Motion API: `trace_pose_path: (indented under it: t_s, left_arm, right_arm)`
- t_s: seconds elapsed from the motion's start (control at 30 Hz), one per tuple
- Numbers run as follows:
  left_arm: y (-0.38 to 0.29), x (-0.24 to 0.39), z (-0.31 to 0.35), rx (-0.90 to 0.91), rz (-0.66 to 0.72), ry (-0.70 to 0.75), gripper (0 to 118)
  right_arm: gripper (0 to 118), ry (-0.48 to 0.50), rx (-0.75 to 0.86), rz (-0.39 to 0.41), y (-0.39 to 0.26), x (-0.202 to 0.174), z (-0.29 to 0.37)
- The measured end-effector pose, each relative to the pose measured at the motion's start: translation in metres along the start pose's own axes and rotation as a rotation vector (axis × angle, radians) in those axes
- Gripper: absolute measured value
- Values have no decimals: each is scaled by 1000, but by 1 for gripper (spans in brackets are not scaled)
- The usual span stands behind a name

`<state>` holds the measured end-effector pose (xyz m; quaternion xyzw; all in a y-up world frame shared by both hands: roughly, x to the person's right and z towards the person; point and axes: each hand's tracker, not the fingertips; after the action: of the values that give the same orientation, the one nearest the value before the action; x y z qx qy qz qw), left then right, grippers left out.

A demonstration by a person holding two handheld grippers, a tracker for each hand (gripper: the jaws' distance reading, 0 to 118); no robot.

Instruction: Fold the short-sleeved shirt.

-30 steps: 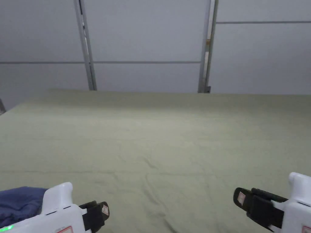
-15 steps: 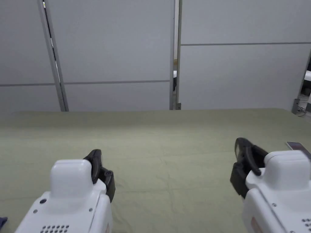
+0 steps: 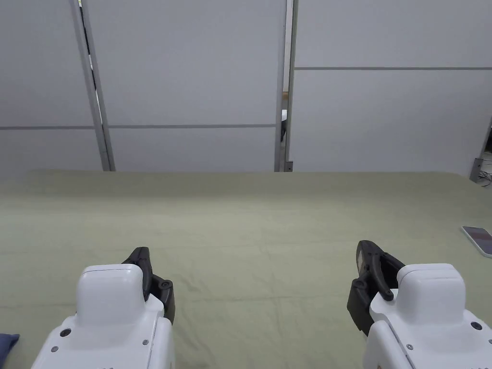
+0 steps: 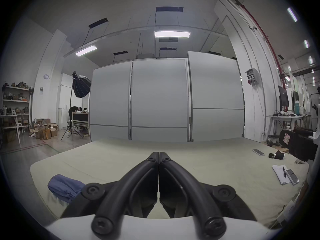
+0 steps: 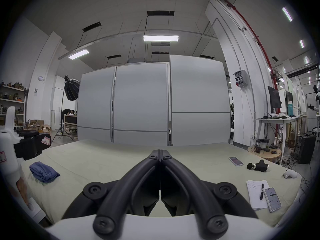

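The blue short-sleeved shirt (image 4: pixel 64 186) lies bunched in a heap near the left edge of the green-covered table (image 3: pixel 250 216); its corner (image 3: pixel 7 342) peeks in at the lower left of the head view, and it lies on the left (image 5: pixel 43 172) in the right gripper view. My left gripper (image 3: pixel 140 254) hovers over the near part of the table, to the right of the shirt and apart from it, jaws shut (image 4: pixel 159 154) on nothing. My right gripper (image 3: pixel 367 252) hovers farther right, also shut (image 5: pixel 160 152) and empty. Both point toward the far wall.
Along the table's right side lie a phone (image 3: pixel 478 239), a black massage gun (image 5: pixel 258 165), a small white object (image 5: pixel 290 174) and a sheet of paper (image 5: pixel 254 197) with a pen and a second phone (image 5: pixel 272 199). Grey partition panels (image 3: pixel 192 86) stand behind the table.
The head camera has tilted up and swung right. Both grippers have turned from pointing inward to pointing forward at the wall, and now sit slightly lower than half a second ago.
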<state>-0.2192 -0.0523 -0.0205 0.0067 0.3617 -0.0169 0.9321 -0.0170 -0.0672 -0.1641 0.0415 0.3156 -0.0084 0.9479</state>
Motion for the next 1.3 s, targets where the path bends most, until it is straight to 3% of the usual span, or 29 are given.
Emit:
trace_pose_path:
  t_s: [1.3]
  left_arm:
    - [-4,6,2,-45,20,-42,0]
  right_arm:
    - [2,9,-42,-20,-8,-3,3]
